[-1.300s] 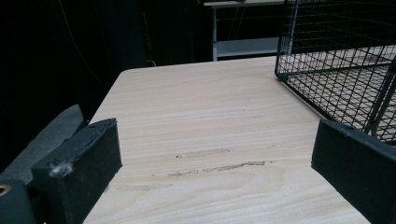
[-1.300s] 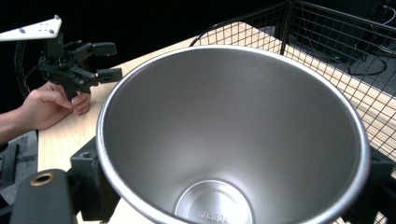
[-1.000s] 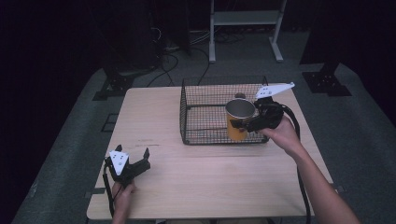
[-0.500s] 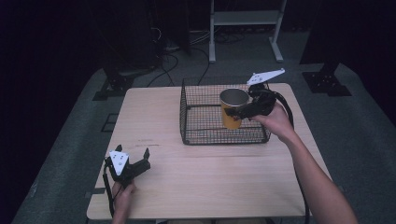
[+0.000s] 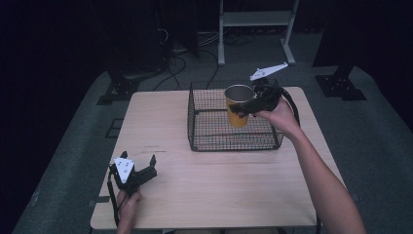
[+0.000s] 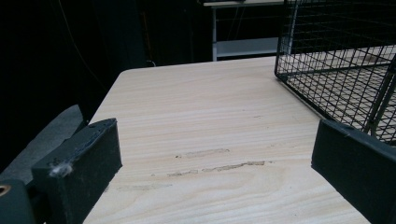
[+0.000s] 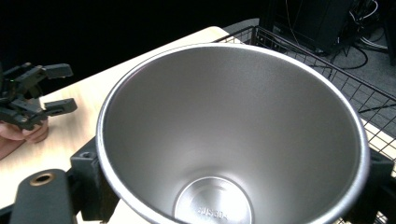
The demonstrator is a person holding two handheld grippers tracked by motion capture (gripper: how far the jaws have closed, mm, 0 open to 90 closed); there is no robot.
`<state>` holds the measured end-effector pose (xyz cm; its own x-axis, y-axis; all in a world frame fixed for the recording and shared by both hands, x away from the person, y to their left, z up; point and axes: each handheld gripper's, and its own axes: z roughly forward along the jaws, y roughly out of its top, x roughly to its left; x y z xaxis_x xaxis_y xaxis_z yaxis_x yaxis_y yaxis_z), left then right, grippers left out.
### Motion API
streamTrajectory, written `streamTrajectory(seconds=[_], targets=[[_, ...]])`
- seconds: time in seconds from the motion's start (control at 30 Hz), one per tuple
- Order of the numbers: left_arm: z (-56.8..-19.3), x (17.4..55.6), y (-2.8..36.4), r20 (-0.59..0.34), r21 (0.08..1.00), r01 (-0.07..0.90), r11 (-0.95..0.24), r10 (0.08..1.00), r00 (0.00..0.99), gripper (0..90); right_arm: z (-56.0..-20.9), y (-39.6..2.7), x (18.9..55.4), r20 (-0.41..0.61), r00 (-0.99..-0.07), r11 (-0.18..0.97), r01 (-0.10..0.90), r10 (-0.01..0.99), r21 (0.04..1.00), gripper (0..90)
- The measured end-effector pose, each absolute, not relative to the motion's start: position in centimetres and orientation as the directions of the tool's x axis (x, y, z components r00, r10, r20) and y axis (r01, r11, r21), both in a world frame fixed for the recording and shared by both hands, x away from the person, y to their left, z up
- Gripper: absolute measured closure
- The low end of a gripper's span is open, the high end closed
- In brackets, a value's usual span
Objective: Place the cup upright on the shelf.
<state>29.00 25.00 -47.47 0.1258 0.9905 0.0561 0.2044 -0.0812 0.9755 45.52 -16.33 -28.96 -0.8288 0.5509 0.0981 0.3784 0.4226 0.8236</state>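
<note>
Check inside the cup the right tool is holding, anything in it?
Nothing: the cup shows bare steel walls down to a stamped base in the right gripper view. The right tool clamps it above the wire basket. The rim hides what lies directly beneath the cup.

The right gripper (image 5: 242, 108) clamps a yellow cup (image 5: 238, 106) above the wire basket (image 5: 204, 141). The left gripper (image 5: 140, 170) rests well apart, jaws spread.

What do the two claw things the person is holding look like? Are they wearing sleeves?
Both are black. The left claw has two thick, blocky black fingers with soft-looking pads, a pale three-cornered plate on top and a black cable trailing off. The right claw has the same pale pointed plate and a looping black cable. No sleeves show on the forearms.
</note>
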Motion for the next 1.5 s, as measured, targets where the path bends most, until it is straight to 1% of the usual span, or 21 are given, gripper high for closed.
streamTrajectory(seconds=[0.6,0.9,1.2,1.5], targets=[[-47.5,29.0,25.0,0.056,0.976,0.204,-0.081,0.99,0.126,0.8,-31.0,-14.6,48.7,0.109,-0.809,0.452,0.428,0.578,0.783,13.3],[-47.5,29.0,25.0,0.055,0.976,0.202,-0.08,0.99,0.127,0.8,-33.1,-13.8,50.7,0.125,-0.792,0.466,0.47,0.597,0.75,13.3],[-47.5,29.0,25.0,0.058,0.976,0.203,-0.083,0.99,0.128,0.8,-34.7,-13.0,51.5,0.144,-0.791,0.475,0.491,0.595,0.731,13.3],[-47.5,29.0,25.0,0.057,0.976,0.2,-0.082,0.99,0.13,0.8,-36.2,-12.7,52.4,0.157,-0.773,0.477,0.522,0.614,0.707,13.2]])
